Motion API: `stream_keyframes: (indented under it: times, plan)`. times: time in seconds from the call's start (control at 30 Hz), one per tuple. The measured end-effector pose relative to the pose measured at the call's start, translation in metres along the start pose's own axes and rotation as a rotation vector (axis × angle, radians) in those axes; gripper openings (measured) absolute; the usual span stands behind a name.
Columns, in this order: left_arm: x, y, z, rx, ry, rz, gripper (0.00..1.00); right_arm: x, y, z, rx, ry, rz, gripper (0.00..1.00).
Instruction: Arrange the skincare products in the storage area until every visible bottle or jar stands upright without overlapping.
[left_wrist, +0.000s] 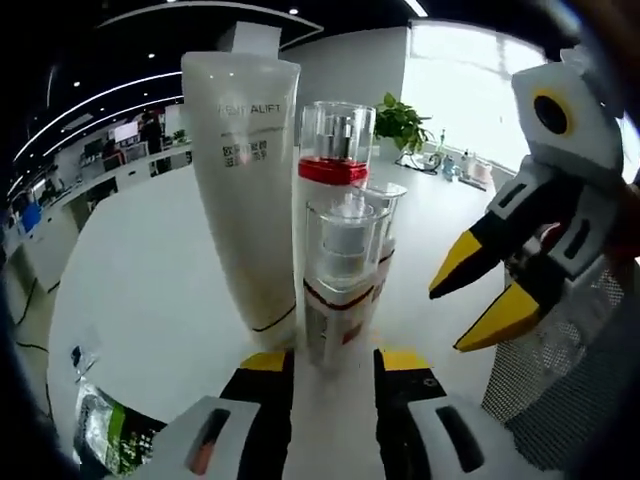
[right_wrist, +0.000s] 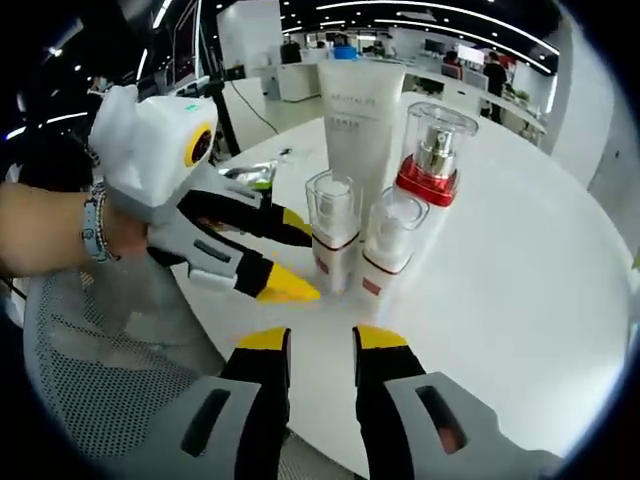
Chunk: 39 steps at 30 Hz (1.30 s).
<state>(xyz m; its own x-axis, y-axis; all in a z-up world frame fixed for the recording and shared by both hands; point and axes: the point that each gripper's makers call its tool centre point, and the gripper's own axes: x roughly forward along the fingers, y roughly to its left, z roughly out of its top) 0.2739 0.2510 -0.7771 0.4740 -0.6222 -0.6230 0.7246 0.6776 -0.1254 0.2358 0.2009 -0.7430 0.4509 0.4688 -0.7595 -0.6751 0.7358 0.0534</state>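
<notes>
Upright, cream tube (left_wrist: 245, 190), red-collared pump bottle (right_wrist: 428, 175) — two small clear-capped bottles (right_wrist: 333, 228)

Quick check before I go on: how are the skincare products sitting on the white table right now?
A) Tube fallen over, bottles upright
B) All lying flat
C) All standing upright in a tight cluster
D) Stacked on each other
C: the tall cream tube, the red-collared pump bottle and the two small clear-capped bottles all stand upright, close together on the white table.

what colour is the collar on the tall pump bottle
Red, under a clear cap; the pump bottle shows best in the right gripper view.
</notes>
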Motion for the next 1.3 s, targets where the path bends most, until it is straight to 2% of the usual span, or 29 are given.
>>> stream_keyframes:
  times: [0.07,0.13,0.43,0.63,0.73,0.87,0.93,1.07,1.2,1.27,1.3]
  plan:
    - [-0.002,0.007,-0.002,0.002,0.008,0.021,0.21,0.0,0.0,0.0,-0.005,0.003,-0.001,0.23]
    - [-0.003,0.01,0.004,-0.022,-0.019,0.023,0.21,0.0,-0.001,0.001,-0.003,0.001,-0.008,0.23]
    - [0.002,0.001,0.014,0.002,-0.051,0.03,0.16,0.001,-0.009,-0.004,0.044,0.009,-0.023,0.23]
    - [0.003,0.0,0.021,0.007,-0.071,0.036,0.16,0.003,-0.018,0.001,0.03,0.005,-0.056,0.23]
    - [0.003,-0.001,0.022,0.011,-0.073,0.035,0.16,0.006,-0.026,0.006,0.046,0.016,-0.066,0.23]
    - [0.004,-0.003,0.021,0.009,-0.073,0.021,0.16,0.013,-0.03,0.02,0.121,0.008,-0.043,0.24]
    - [0.005,-0.004,0.019,0.011,-0.062,0.01,0.16,0.018,-0.035,0.026,0.109,0.001,-0.057,0.24]
    - [0.007,-0.005,0.017,0.026,-0.051,0.004,0.16,0.022,-0.044,0.022,0.059,-0.004,-0.098,0.24]
    - [0.008,-0.006,0.016,0.022,-0.046,-0.004,0.18,0.027,-0.043,0.009,0.091,0.009,-0.072,0.23]
    - [0.009,-0.006,0.016,0.022,-0.043,-0.006,0.18,0.027,-0.04,0.012,0.098,0.002,-0.053,0.23]
    - [0.01,-0.006,0.015,0.025,-0.04,-0.011,0.18,0.026,-0.04,0.02,0.081,-0.034,-0.054,0.22]
